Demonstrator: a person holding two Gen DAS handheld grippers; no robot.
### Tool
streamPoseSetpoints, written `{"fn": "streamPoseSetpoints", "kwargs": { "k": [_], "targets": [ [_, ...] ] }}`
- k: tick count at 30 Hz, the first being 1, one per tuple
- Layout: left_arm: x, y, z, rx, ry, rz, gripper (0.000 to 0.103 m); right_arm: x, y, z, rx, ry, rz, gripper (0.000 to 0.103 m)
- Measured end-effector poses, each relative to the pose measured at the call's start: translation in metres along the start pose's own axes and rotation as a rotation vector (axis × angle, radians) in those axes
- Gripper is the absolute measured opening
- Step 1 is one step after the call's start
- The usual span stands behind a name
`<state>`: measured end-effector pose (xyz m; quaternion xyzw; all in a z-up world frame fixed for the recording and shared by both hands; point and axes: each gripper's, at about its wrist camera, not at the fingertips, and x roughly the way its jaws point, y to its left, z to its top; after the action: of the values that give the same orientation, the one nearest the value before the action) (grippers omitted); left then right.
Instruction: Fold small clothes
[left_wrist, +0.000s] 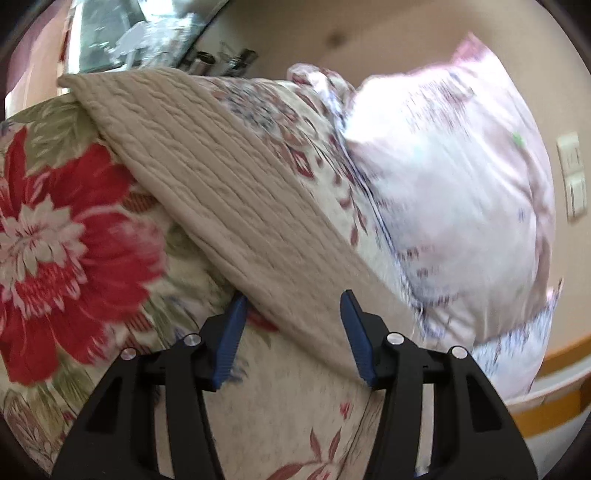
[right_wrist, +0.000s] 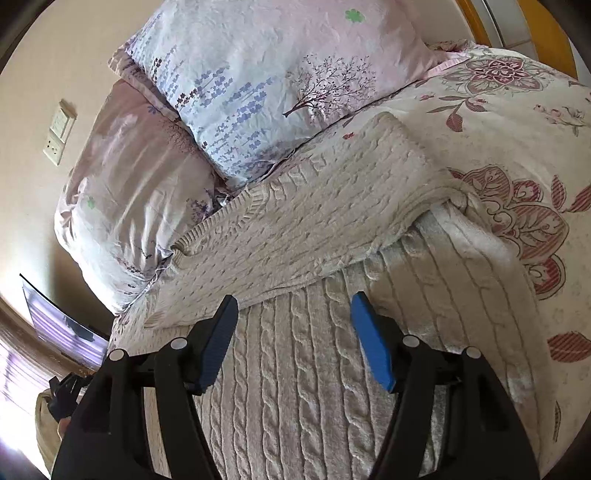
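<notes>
A cream cable-knit sweater (right_wrist: 295, 387) lies flat on the bed, with one sleeve (right_wrist: 314, 221) folded across its upper part. My right gripper (right_wrist: 294, 298) hovers just over the sweater below that sleeve's edge, open, with nothing pinched between its blue pads (right_wrist: 373, 343). In the left wrist view, which is motion-blurred, a beige knitted part of the garment (left_wrist: 229, 192) runs diagonally over the bedspread. My left gripper (left_wrist: 293, 297) stands open over its lower edge, and its pads (left_wrist: 231, 339) press on nothing.
A floral bedspread (right_wrist: 517, 229) with big red flowers (left_wrist: 74, 240) covers the bed. Two pale pink-and-lilac pillows (right_wrist: 266, 74) (right_wrist: 122, 206) lie at the head, close behind the sweater. A wall with switches (right_wrist: 59, 129) stands beyond, and a wooden bed edge (left_wrist: 554, 402) shows at the right.
</notes>
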<state>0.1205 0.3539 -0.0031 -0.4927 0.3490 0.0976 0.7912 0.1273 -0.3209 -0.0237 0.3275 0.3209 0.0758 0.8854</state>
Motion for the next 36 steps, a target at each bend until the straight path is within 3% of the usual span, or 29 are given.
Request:
{"fn": "streamPoseSetpoints", "kwargs": {
  "k": [5, 10, 14, 17, 22, 26, 29, 32, 36],
  "targets": [
    [-0.002, 0.014, 0.014, -0.088, -0.033, 0.003, 0.038, 0.002, 0.000, 0.000, 0.000, 0.004, 0.008, 0.068],
    [0.001, 0.023, 0.026, -0.124, -0.035, 0.038, 0.007, 0.002, 0.001, 0.000, -0.003, 0.010, 0.021, 0.069],
    [-0.001, 0.019, 0.028, -0.134, -0.042, 0.021, 0.005, 0.003, 0.001, 0.000, -0.006, 0.016, 0.030, 0.070],
    [-0.010, -0.006, 0.027, -0.057, -0.086, 0.005, 0.005, 0.003, 0.001, 0.001, -0.006, 0.017, 0.036, 0.070],
    [-0.017, -0.072, 0.012, 0.085, -0.087, -0.111, 0.005, 0.001, 0.000, 0.001, 0.004, 0.015, 0.043, 0.070],
    [-0.010, -0.144, -0.023, 0.269, -0.049, -0.206, 0.005, -0.001, 0.000, 0.001, 0.008, 0.012, 0.046, 0.070],
    [0.007, -0.199, -0.065, 0.411, 0.024, -0.283, 0.005, -0.003, -0.001, 0.001, 0.018, 0.004, 0.050, 0.070],
    [0.033, -0.241, -0.113, 0.506, 0.125, -0.343, 0.005, -0.005, -0.003, -0.001, 0.028, -0.002, 0.056, 0.070],
    [0.080, -0.273, -0.182, 0.589, 0.293, -0.362, 0.005, -0.005, -0.003, -0.001, 0.023, 0.014, 0.042, 0.070]
  ]
}}
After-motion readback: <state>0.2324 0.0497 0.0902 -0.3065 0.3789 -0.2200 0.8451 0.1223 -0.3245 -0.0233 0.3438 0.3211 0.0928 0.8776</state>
